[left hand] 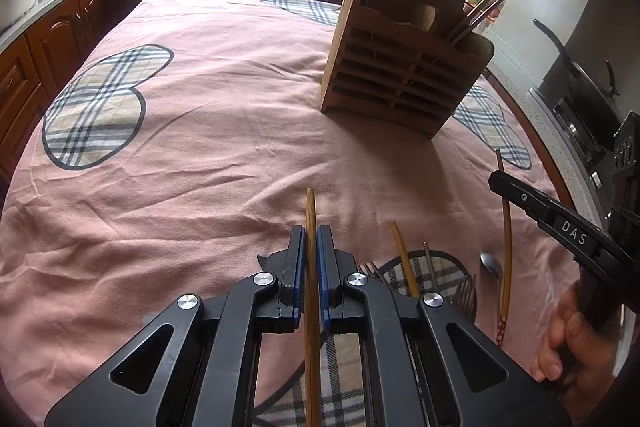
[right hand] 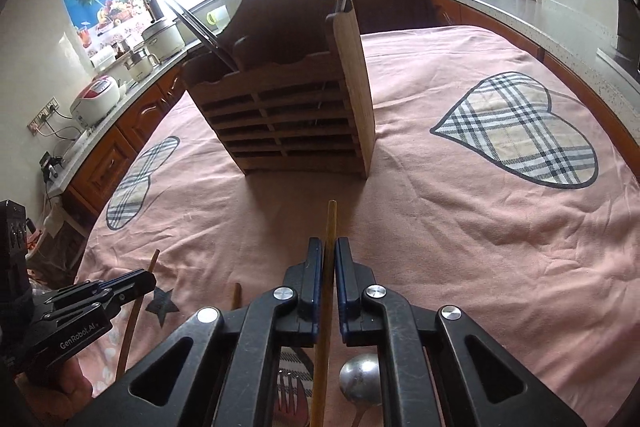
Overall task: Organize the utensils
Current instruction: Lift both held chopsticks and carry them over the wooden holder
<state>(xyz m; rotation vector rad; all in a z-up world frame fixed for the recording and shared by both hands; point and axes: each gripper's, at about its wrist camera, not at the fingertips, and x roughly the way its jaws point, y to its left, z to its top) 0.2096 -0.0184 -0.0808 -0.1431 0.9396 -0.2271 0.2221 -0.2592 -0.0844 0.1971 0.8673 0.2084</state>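
Chopsticks, two: the left gripper (left hand: 311, 233) has its fingers closed on a slim light bamboo chopstick (left hand: 311, 211), tip projecting just ahead; the right gripper (right hand: 329, 247) likewise clamps a second yellowish bamboo chopstick (right hand: 331, 223). Slatted brown wooden utensil holder (right hand: 288, 115) stands ahead of the right fingers on the pink cloth-covered surface (right hand: 460, 227). Steel spoon (right hand: 360, 375) and fork (right hand: 290, 393) lie beneath the right fingers.
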